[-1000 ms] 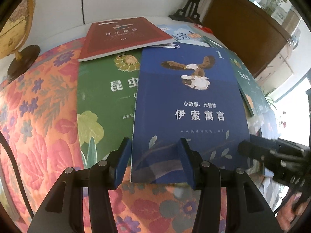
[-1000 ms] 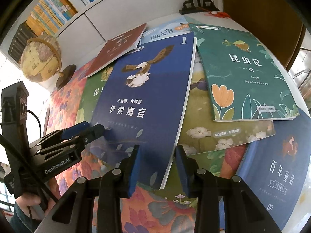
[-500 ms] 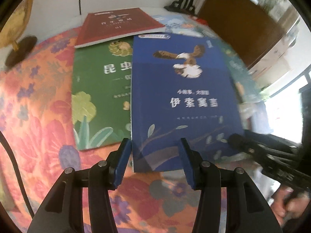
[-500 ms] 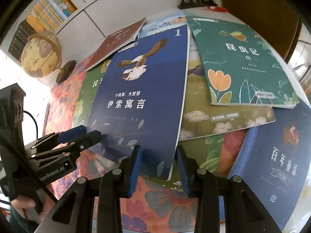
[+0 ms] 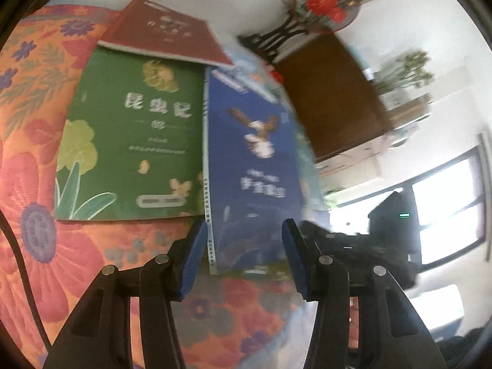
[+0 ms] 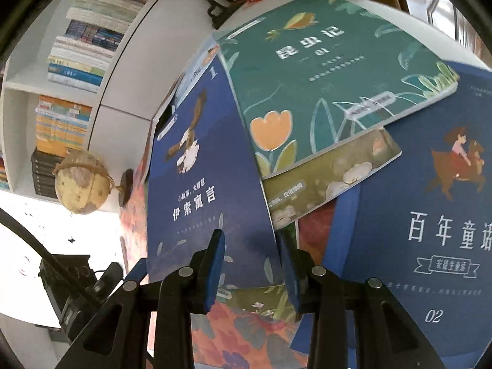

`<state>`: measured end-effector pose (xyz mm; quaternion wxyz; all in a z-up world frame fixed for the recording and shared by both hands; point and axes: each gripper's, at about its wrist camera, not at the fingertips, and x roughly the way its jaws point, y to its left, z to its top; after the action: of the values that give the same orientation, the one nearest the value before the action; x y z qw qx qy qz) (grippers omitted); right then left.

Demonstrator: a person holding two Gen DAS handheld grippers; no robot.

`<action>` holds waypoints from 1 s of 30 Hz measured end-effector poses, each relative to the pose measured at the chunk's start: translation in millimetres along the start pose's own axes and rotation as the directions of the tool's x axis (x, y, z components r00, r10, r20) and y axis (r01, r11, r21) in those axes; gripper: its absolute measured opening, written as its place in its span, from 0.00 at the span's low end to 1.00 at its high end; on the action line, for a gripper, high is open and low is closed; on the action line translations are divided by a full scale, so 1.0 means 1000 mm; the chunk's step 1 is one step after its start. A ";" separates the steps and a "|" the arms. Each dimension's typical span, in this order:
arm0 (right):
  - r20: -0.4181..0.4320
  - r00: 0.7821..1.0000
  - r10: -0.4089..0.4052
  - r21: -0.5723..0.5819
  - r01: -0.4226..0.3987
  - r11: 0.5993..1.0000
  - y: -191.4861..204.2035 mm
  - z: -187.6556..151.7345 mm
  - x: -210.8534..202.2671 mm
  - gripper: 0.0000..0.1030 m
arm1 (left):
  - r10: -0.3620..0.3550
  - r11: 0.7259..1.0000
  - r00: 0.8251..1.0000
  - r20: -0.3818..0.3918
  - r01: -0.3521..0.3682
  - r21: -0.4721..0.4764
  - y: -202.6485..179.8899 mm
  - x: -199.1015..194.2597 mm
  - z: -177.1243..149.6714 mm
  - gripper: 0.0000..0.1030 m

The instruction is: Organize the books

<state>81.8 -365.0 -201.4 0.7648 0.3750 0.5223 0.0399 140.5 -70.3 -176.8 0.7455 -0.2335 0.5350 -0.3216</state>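
Both tools worked the near edge of the dark blue softcover book with the eagle on its cover (image 6: 209, 166), which lay on the heap of books on the counter with the floral orange cloth (image 5: 40, 141).

The left tool (image 5: 243, 246) stood part open with the book's near spine corner between its blue pads; whether they pressed it I could not tell. The right tool (image 6: 250, 264) likewise straddled the near right corner, grip unclear. The book looked thin, light and bendy with a smooth cover, likely to sag if lifted by one corner, so the spine edge seemed the surest hold. Its cover read "小故事,大智慧 伊索寓言" and "1". The teal book with an orange tulip (image 6: 332, 73) read "昆虫记 01"; the navy book with a girl on a horse (image 6: 430, 215) read "百年童话", "02".
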 end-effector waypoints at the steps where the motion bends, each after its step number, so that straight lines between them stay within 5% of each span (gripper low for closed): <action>1: 0.000 1.000 -0.005 -0.006 0.005 1.000 0.001 0.000 -0.001 0.35 | 0.014 1.000 1.000 -0.005 -0.014 0.002 0.000 0.003 0.000 0.45; 3: 0.005 1.000 -0.018 -0.014 0.019 1.000 0.004 -0.001 -0.002 0.35 | -0.035 0.999 0.999 0.002 0.036 -0.022 0.001 -0.001 0.000 0.45; 5: 0.014 0.999 -0.050 -0.035 0.050 0.998 0.007 0.000 -0.002 0.35 | -0.169 0.984 0.985 0.032 0.170 -0.058 0.001 -0.012 0.004 0.45; 7: 0.005 0.999 -0.051 -0.042 0.051 0.998 0.005 0.002 -0.001 0.35 | -0.290 0.952 0.956 0.051 0.294 -0.090 0.003 -0.019 0.009 0.45; 11: 0.003 0.999 -0.051 -0.044 0.051 0.998 0.004 0.002 0.001 0.35 | -0.416 0.895 0.907 0.063 0.421 -0.150 0.008 -0.010 0.015 0.45; 13: -0.005 0.999 -0.054 -0.052 0.054 0.997 0.006 0.003 0.002 0.35 | -0.397 0.900 0.916 0.062 0.401 -0.172 0.009 0.000 0.016 0.45; 17: -0.018 0.998 -0.060 -0.070 0.059 0.996 0.009 0.005 0.004 0.35 | -0.163 0.981 0.986 -0.018 0.161 -0.107 -0.001 0.022 0.013 0.43; 20: -0.022 0.998 -0.059 -0.075 0.058 0.996 0.011 0.005 0.004 0.35 | -0.079 0.992 0.995 -0.065 0.072 -0.100 -0.005 0.041 0.009 0.35; 22: -0.026 0.998 -0.062 -0.079 0.059 0.995 0.015 0.005 0.002 0.35 | -0.142 0.983 0.988 -0.064 0.134 -0.122 -0.010 0.044 0.009 0.33; 24: -0.034 0.999 -0.021 -0.077 0.018 0.997 0.022 0.006 -0.005 0.35 | -0.258 0.957 0.964 -0.057 0.247 -0.148 -0.015 0.039 0.011 0.29; 26: -0.044 0.999 0.019 -0.089 -0.023 0.996 0.028 0.006 -0.010 0.35 | -0.395 0.898 0.918 -0.027 0.379 -0.225 -0.013 0.036 0.016 0.28; 28: -0.042 0.997 0.060 -0.088 -0.063 0.994 0.032 0.006 -0.014 0.50 | -0.461 0.854 0.888 0.003 0.444 -0.272 -0.010 0.035 0.020 0.28; 29: -0.033 0.998 0.062 -0.075 -0.065 0.995 0.030 0.007 -0.014 0.69 | -0.490 0.831 0.872 0.016 0.472 -0.295 -0.007 0.036 0.023 0.28; 30: -0.017 0.996 0.085 -0.043 -0.086 0.995 0.024 0.009 -0.014 0.76 | -0.507 0.816 0.861 0.023 0.489 -0.309 -0.005 0.036 0.024 0.28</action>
<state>90.5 -358.7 -174.1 0.7666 0.3799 0.5103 0.0869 169.6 -100.1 -189.0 0.5739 -0.4673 0.5204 -0.4260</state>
